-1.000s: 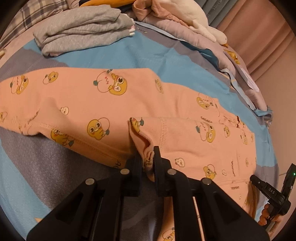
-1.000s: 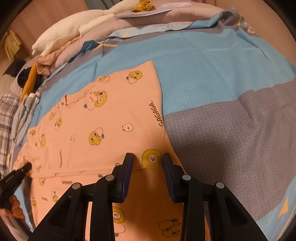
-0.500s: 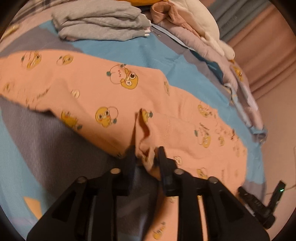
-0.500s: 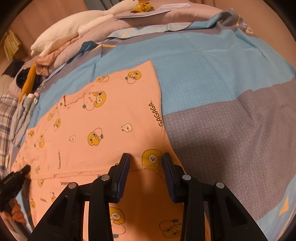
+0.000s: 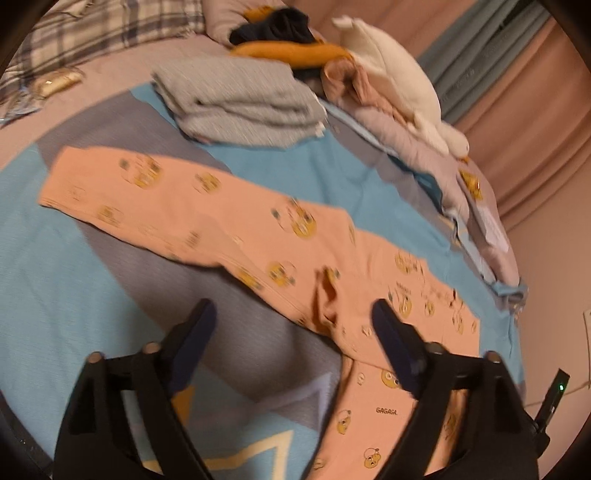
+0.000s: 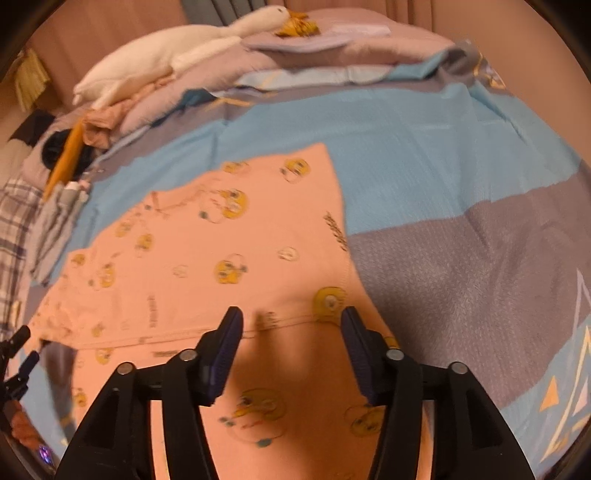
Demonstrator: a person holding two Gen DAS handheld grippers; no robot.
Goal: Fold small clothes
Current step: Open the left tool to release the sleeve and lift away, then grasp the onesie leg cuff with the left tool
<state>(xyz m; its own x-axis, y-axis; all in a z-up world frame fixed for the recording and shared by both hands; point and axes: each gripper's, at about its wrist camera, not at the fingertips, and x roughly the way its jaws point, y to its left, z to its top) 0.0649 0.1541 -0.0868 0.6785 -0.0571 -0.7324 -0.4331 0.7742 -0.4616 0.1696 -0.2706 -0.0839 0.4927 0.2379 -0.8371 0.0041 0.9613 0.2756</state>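
Surface: a bed is covered by a bedspread (image 5: 354, 177) patterned in blue and grey-purple blocks, with pale star outlines near the lower edge. A plaid fabric (image 5: 110, 33) is seen at the far left corner. Pinkish curtains (image 5: 535, 110) and a wall are seen beyond the bed.

Other items: a stack of folded grey clothes (image 5: 240, 103) is placed on the bedspread beyond the garment. Behind it, a white plush goose (image 5: 399, 74) is laid over a heap of pink, mustard and dark clothing. In the right wrist view the goose (image 6: 166, 59) is stretched along a ridge of mauve bedding.

Task item: a peach-orange garment (image 5: 229, 229), printed with yellow cartoon ducks and the word "GAGAGA", is spread flat on the bedspread. One long section is extended to the far left; a small raised crease (image 5: 325, 295) is seen where it meets the body. In the right wrist view the garment (image 6: 207, 258) is laid smooth, with a stitched seam running across just ahead of the fingers.

Left gripper (image 5: 291, 328): the fingers are spread wide; nothing is held between them. It is poised above the garment's edge and the grey bedspread, the crease lying just ahead of the gap.

Right gripper (image 6: 291, 328): the fingers are spread apart and nothing is pinched. It is positioned over the garment; contact with the fabric cannot be determined.
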